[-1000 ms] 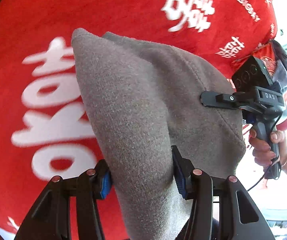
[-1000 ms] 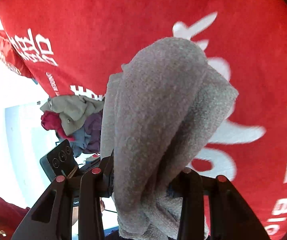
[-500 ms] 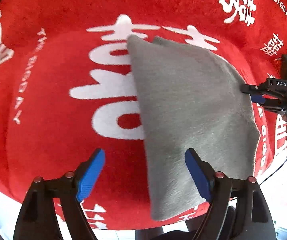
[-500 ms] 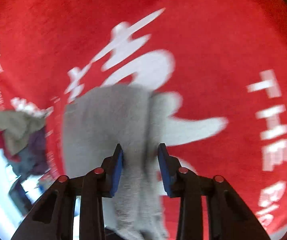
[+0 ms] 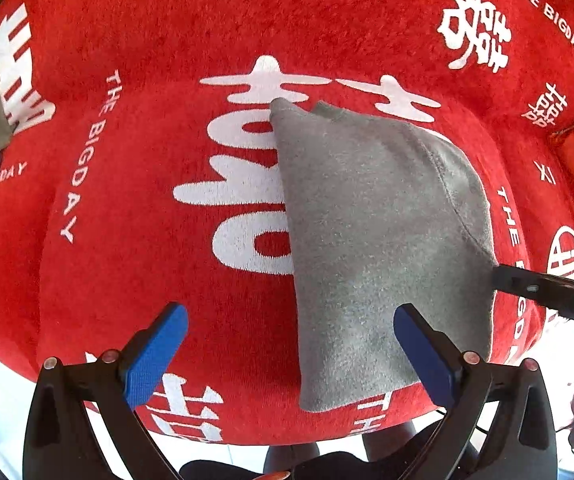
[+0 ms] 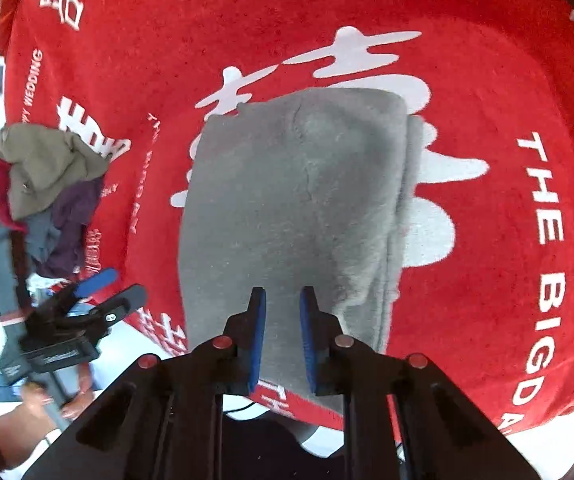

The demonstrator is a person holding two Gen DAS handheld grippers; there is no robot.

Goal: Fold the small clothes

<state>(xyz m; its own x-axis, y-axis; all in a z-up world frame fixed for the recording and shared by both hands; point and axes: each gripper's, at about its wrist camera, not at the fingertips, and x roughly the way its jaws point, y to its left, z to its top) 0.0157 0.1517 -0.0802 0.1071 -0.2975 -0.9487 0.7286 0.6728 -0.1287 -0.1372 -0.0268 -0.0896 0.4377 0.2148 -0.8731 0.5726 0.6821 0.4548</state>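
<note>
Both tools have let go, left tool (image 5: 290, 354) opened wide, right tool (image 6: 281, 334) closing narrow and empty; I reckon folded grey garment (image 5: 371, 248) is soft, light, floppy: pinch layered edges.

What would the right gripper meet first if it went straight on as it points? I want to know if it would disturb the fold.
Most likely the folded grey cloth lying on the red blanket. The right gripper points down at its near part; its narrow jaws look empty. Depth is unclear.
</note>
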